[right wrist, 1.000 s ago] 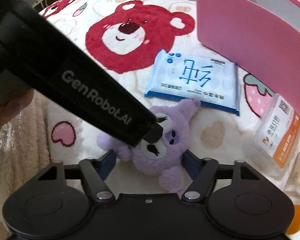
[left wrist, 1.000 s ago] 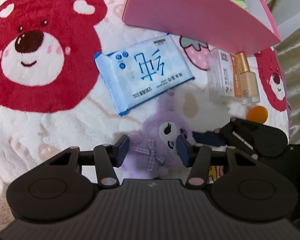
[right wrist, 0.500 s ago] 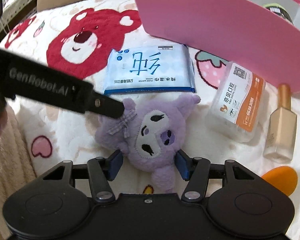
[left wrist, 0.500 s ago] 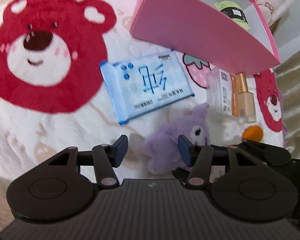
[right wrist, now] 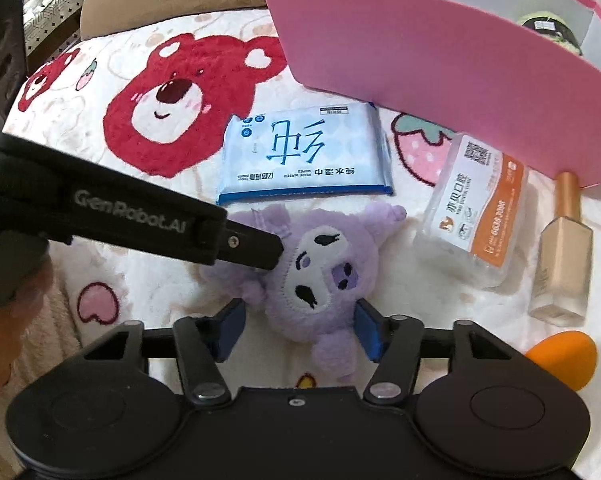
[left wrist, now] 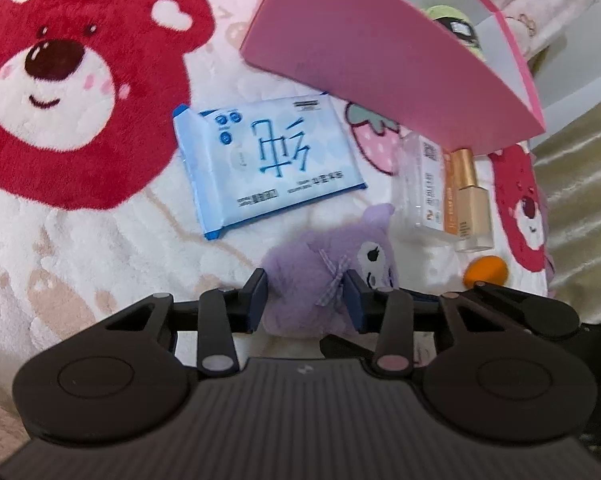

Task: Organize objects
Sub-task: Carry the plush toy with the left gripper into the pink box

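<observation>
A purple plush toy (left wrist: pixel 328 264) lies on the bear-print blanket (left wrist: pixel 80 260), just below a blue pack of wipes (left wrist: pixel 268 168). My left gripper (left wrist: pixel 305 300) is closing and its blue pads squeeze the plush's bow side. In the right wrist view one left finger (right wrist: pixel 252 248) touches the plush (right wrist: pixel 324 264) by its ear. My right gripper (right wrist: pixel 298 330) straddles the plush's lower body with its jaws closing. A sliver of blanket still shows beside its left pad. The pink box (right wrist: pixel 440 52) stands open behind.
A clear swab box with an orange label (right wrist: pixel 476 216), a beige foundation bottle (right wrist: pixel 560 264) and an orange sponge (right wrist: pixel 560 360) lie right of the plush. A green item (right wrist: pixel 548 28) sits inside the pink box. A hand (right wrist: pixel 4 340) shows at the left edge.
The left jaws have narrowed from wide apart onto the plush's bow side. The right gripper's view has rolled, and its fingers have drawn in a little around the plush.
</observation>
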The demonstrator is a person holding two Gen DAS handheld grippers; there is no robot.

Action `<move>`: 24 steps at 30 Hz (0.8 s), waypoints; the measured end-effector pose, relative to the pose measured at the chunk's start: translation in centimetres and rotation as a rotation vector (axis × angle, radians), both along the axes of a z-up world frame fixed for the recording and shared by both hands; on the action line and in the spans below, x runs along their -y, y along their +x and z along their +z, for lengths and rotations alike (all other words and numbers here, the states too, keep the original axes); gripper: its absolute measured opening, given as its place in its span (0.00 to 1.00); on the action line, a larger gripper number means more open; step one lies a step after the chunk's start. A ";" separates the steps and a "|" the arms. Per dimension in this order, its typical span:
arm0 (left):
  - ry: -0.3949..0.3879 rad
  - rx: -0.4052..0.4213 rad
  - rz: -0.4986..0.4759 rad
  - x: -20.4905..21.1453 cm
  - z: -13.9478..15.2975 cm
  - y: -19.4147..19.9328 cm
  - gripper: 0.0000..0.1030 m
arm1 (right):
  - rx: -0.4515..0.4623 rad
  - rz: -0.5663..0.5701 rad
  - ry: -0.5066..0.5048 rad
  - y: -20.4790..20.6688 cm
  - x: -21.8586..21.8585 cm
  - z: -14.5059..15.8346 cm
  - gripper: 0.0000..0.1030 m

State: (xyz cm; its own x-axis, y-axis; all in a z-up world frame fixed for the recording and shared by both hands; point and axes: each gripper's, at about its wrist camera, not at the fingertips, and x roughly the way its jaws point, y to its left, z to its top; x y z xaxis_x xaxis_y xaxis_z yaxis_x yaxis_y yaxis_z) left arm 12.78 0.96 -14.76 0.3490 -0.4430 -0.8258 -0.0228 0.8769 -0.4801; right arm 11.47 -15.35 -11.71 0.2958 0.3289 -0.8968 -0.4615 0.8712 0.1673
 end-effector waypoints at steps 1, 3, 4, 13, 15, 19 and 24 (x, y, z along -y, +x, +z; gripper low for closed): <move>-0.005 0.012 -0.005 0.0 0.4 -0.2 0.38 | 0.000 -0.005 0.008 -0.1 0.2 0.2 0.60; -0.026 0.038 -0.022 0.0 1.1 -0.4 0.38 | 0.009 -0.010 0.020 -0.3 0.4 0.8 0.58; -0.034 0.048 -0.026 0.1 1.4 -0.6 0.38 | 0.018 -0.014 0.022 -0.5 0.4 1.1 0.57; -0.016 0.214 -0.054 0.6 4.8 -2.1 0.36 | 0.176 -0.043 0.006 -2.2 0.9 4.0 0.48; -0.026 0.249 -0.053 0.4 5.9 -2.3 0.36 | 0.215 -0.052 0.009 -2.4 1.0 4.8 0.48; -0.047 0.317 -0.057 0.1 8.6 -2.4 0.35 | 0.306 -0.060 0.025 -2.9 1.3 7.3 0.48; -0.031 0.363 -0.078 0.8 12.2 -0.8 0.35 | 0.392 -0.048 0.014 -2.1 1.6 10.5 0.48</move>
State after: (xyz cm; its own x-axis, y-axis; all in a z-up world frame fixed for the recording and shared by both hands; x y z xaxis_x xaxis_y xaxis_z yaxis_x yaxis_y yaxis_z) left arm 12.03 0.20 -2.59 0.5810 -0.5025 -0.6403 0.2205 0.8544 -0.4705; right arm 9.41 -16.93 -1.23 0.6302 0.3180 -0.7083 -0.4513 0.8923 -0.0009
